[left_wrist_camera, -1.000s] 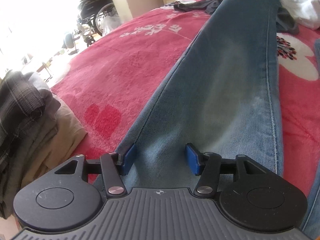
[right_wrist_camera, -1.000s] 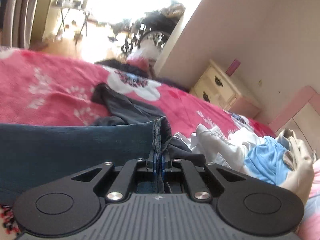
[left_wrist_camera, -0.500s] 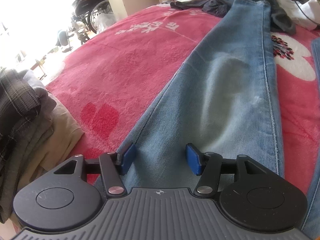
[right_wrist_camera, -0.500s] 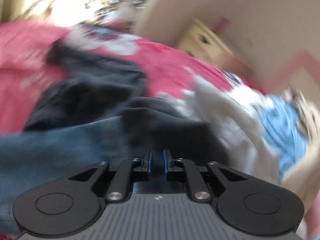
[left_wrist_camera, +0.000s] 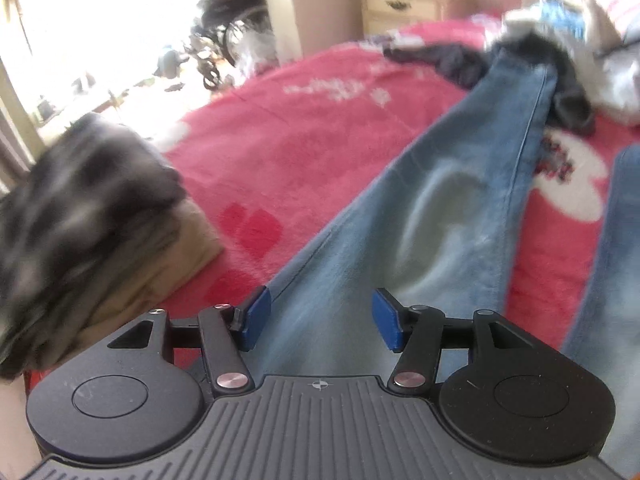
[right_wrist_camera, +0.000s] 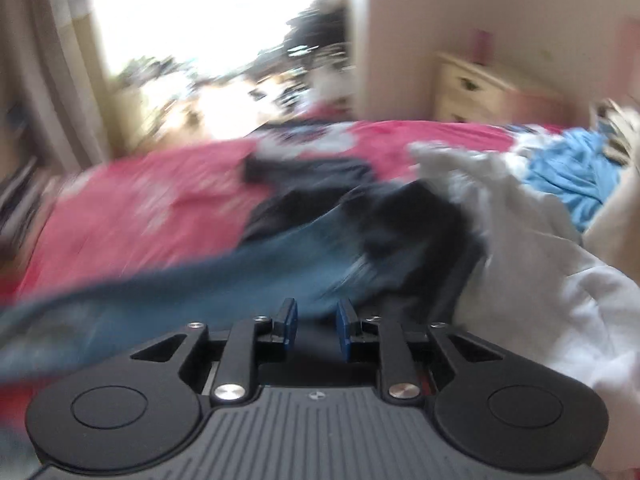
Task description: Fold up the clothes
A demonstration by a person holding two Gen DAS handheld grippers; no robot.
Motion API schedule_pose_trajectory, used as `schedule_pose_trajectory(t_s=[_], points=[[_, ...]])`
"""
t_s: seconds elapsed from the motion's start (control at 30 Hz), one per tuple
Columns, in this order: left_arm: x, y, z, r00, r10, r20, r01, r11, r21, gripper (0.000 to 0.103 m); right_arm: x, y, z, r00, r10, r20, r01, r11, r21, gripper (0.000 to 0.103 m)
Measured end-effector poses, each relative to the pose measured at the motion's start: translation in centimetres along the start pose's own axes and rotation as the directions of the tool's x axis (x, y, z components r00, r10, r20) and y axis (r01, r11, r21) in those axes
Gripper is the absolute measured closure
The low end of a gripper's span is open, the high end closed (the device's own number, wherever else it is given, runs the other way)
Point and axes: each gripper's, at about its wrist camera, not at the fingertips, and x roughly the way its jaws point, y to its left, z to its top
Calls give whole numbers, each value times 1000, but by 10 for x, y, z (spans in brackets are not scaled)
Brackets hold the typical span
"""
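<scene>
So the bed with the red fleece blanket (left_wrist_camera: 320,140) takes up most of both views, same as a second ago, white flower prints and all. Stretched along it is the pair of faded blue denim jeans (left_wrist_camera: 440,208), 1 leg running flat from near the left gripper up toward the far end, where its cuff lies against a crumpled dark grey garment (left_wrist_camera: 568,92). A second ago that cuff was pinched in the right gripper; now it's dropped and lies on the blanket, blurry in the right wrist view.

On the left edge of the bed sits the stack of folded clothes, dark plaid on top of beige (left_wrist_camera: 92,216), smeared by motion now and lower in the picture than before. Off to the right is a heap of white and light blue laundry (right_wrist_camera: 552,184), and behind the bed a cream wooden nightstand (left_wrist_camera: 400,4).

The left gripper (left_wrist_camera: 320,318) hangs above the jeans with its blue pads about half apart, nothing between them, same gap as before. The right gripper (right_wrist_camera: 316,326) has just been opening, pads now a small way apart with nothing clamped.
</scene>
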Motion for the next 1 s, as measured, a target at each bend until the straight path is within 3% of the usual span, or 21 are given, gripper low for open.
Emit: schedule_pose_trajectory(t_s=[0.1,0.17,0.3,0.4,0.47,0.53,0.57,0.63,0.7,0.73,0.8,0.9,0.93,1.0], points=[[-43,1,-13,1000,-5,10,6,998,-56,47,-18,25,-22,998,31,-57,-36,995,-89,79],[-73,-1,-26,1000,-7,6,7,997,-81,47,-29,31,-36,996,24,-82,-31,996,-86,78],[-130,-3,-61,1000,5,-27,-8,991,-135,46,-57,9,-63,995,38,-89,-27,992,123,66],[-167,-3,-87,998,17,-53,-28,977,-212,46,-82,-22,-89,996,54,-70,-27,940,341,63],[-181,-9,-105,998,-3,-63,-15,962,-273,46,-94,-46,-112,996,66,-53,-30,860,509,60],[-187,-18,-121,997,-31,-72,6,945,-328,46,-101,-73,-139,997,73,-34,-32,739,673,60],[-186,-24,-129,996,-49,-77,19,936,-351,46,-103,-86,-154,997,76,-24,-32,660,750,60],[-173,-37,-142,993,-71,-97,28,920,-390,46,-96,-113,-186,996,84,0,-40,466,884,56],[-159,-50,-152,990,-99,-98,49,905,-423,46,-82,-131,-209,995,100,20,-52,324,945,56],[-152,-56,-157,989,-114,-96,60,896,-439,46,-74,-137,-215,993,112,30,-60,275,960,56],[-137,-64,-161,986,-128,-109,63,882,-468,46,-58,-147,-224,989,139,53,-79,192,978,56],[-124,-75,-170,982,-142,-125,62,864,-501,46,-39,-155,-223,982,162,99,-119,118,986,56],[-121,-77,-171,981,-144,-129,61,862,-502,46,-33,-157,-222,977,178,114,-132,97,986,56],[-116,-80,-171,980,-146,-131,62,865,-498,46,-22,-158,-216,980,173,102,-121,103,987,56]])
